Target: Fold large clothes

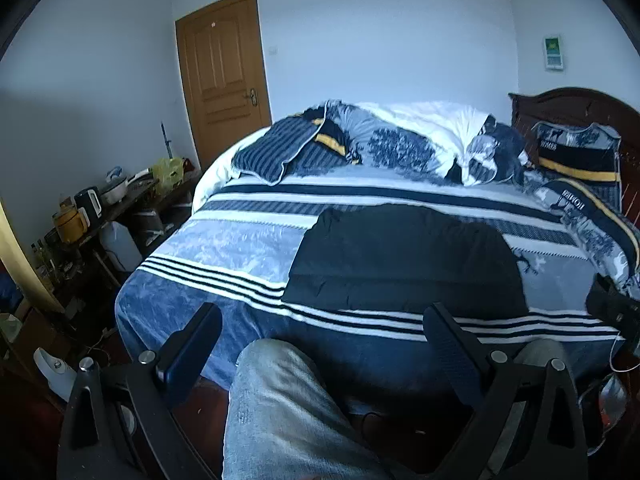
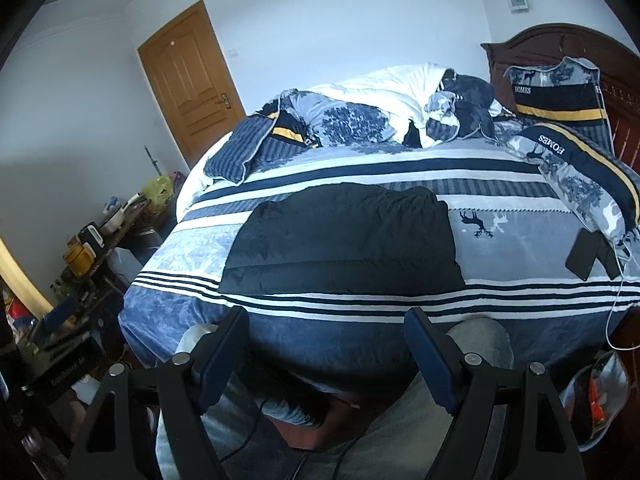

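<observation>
Lying flat on the striped bed (image 2: 500,296), a dark garment (image 2: 344,240) is seen as a rough rectangle, its long axis running side to side, parallel to the near bed edge. The near hem sits just behind the white stripes.

Left gripper (image 1: 320,328): fingers spread wide, nothing held. It is kept back from the bed edge, above the person's jeans-clad knee (image 1: 288,400). From these fingers the garment (image 1: 404,256) is found at about 1 o'clock, ahead and slightly to the right.

Right gripper (image 2: 326,328): fingers likewise wide apart, empty, clear of the fabric. The garment lies at 12 o'clock, nearly centred between the fingers.

Judgement: neither gripper is clearly nearer; both are short of the near hem. The right gripper is better lined up on the middle; the left would be suited to the left corner. A phone (image 2: 582,254) rests on the bed at 2 o'clock in the right view, well apart from the garment.
</observation>
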